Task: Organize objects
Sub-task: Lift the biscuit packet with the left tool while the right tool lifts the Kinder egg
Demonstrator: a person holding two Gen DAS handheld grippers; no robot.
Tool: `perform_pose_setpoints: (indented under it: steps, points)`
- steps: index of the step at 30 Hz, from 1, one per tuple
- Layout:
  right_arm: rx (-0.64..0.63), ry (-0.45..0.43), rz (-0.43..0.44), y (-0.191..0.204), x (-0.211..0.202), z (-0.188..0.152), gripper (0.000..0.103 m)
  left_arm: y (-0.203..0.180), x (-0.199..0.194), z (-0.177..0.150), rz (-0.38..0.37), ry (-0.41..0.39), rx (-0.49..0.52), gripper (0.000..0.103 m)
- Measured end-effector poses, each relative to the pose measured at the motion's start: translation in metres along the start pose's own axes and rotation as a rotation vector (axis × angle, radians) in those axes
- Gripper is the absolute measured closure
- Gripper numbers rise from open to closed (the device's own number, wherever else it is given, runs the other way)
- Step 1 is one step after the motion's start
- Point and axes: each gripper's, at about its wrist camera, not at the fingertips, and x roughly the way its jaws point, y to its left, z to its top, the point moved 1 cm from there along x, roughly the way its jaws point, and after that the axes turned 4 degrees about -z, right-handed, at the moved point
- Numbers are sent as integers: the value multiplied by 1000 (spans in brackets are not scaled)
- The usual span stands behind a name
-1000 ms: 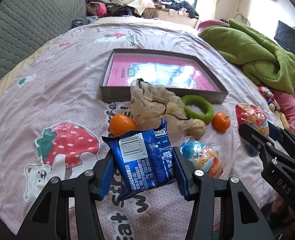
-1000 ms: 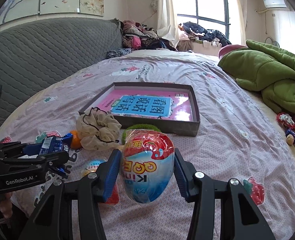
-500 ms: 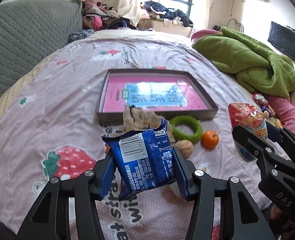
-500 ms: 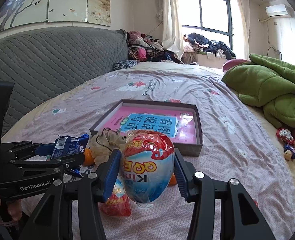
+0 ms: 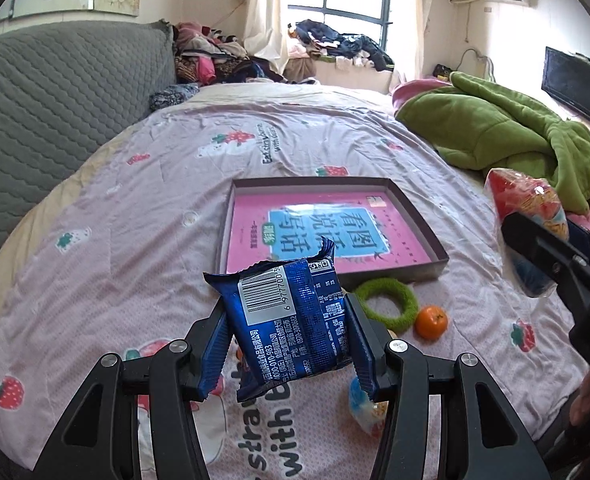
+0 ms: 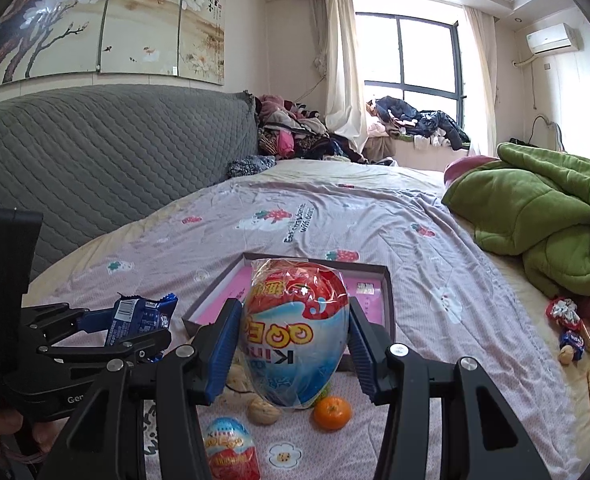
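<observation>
Your left gripper (image 5: 289, 342) is clamped on the blue snack packet (image 5: 291, 320), pads pressing both sides, barcode facing the cam, held up off the bed. Your right gripper (image 6: 295, 346) is closed on the big wrapped toy egg (image 6: 295, 332), red top, blue-white bottom, also in the air.

Ahead of both: the shallow grey box (image 5: 411, 210) w/ a pink booklet (image 5: 319, 228) lying flat inside, sitting mid-bed on the strawberry-print sheet (image 5: 135, 216). Nothing else in the box.

Btw you and the box's near edge, loose stuff on the sheet: green fuzzy ring (image 5: 391, 304) just beside the box wall, orange (image 5: 431, 322) close to the ring, walnut (image 6: 263, 410) near the orange, small toy egg (image 6: 231, 452) nearest you. A 2nd orange thing behind the packet is mostly hidden.

In the left cam the packet blocks the box's near-left corner; in the right cam the egg covers most of the box centre.

Right side: green blanket (image 6: 551, 224) heaped up, well apart from the box, w/ a few small sweets (image 6: 571, 336) at the bed edge. Grey quilted headboard (image 6: 95, 160) left.
</observation>
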Motion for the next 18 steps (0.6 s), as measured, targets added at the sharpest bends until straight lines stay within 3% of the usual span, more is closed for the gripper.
perform_pose_setpoints:
  steps: [18]
  points:
    - [-20,-57,46,-11,9,35,52,-11,9,39,30,-44,21,48]
